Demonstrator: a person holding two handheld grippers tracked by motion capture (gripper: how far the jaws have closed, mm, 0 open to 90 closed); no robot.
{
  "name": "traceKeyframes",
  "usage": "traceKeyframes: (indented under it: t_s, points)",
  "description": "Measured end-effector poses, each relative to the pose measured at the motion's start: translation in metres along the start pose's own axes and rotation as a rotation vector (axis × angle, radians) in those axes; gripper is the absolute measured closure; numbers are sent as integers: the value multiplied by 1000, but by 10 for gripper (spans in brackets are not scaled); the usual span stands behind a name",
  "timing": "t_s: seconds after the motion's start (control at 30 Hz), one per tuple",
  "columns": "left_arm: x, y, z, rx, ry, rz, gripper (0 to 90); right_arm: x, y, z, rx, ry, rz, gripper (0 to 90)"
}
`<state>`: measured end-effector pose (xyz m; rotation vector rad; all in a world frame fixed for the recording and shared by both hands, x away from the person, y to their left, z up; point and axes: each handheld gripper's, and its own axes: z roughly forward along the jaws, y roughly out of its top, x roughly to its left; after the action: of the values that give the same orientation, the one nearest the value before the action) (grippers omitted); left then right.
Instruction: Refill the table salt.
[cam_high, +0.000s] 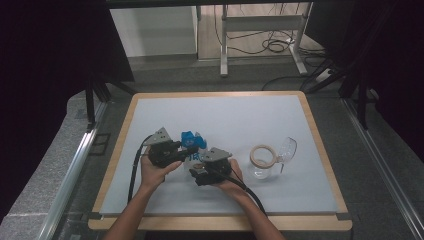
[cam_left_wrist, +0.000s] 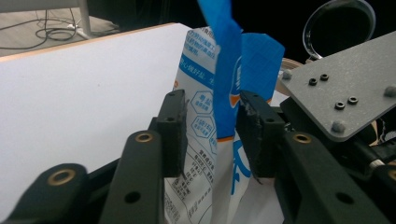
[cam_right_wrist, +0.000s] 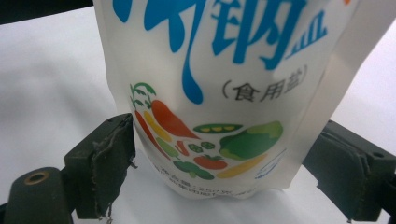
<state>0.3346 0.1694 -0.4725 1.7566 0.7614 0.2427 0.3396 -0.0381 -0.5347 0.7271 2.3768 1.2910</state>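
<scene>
Both grippers at a white and blue pouch (cam_high: 192, 150) standing near the middle of the white table (cam_high: 225, 120).

The pouch's long axis is upright, its torn blue top up. The right gripper (cam_right_wrist: 219, 172) clenches its base, jaws pressing both sides. The left gripper (cam_left_wrist: 210, 130) has its jaws around the top edge, and I cannot tell whether they press. To the right, well apart, stands a clear glass jar (cam_high: 262, 162), lid (cam_high: 287, 149) swung open; its contents cannot be made out. The right gripper view shows printed vegetables; the left gripper view shows the side's small print.
</scene>
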Motion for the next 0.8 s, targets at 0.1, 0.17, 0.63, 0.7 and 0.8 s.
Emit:
traceKeyframes:
  t_s: [0.1, 0.17, 0.63, 0.7, 0.8]
  points:
    - [-1, -1, -1, 18, -3, 20, 657, 0, 0, 0, 2, -1, 0, 129]
    - [-2, -1, -2, 24, -9, 28, 728, 1, 1, 0, 3, -3, 0, 129]
    - [1, -2, 4, 66, -16, 17, 593, 1, 3, 0, -5, -4, -5, 133]
    - [1, -3, 4, 66, -20, 21, 658, 1, 3, 0, -5, -4, -4, 133]
    - [0, -3, 2, 53, -26, 33, 786, 1, 3, 0, -5, -4, -3, 134]
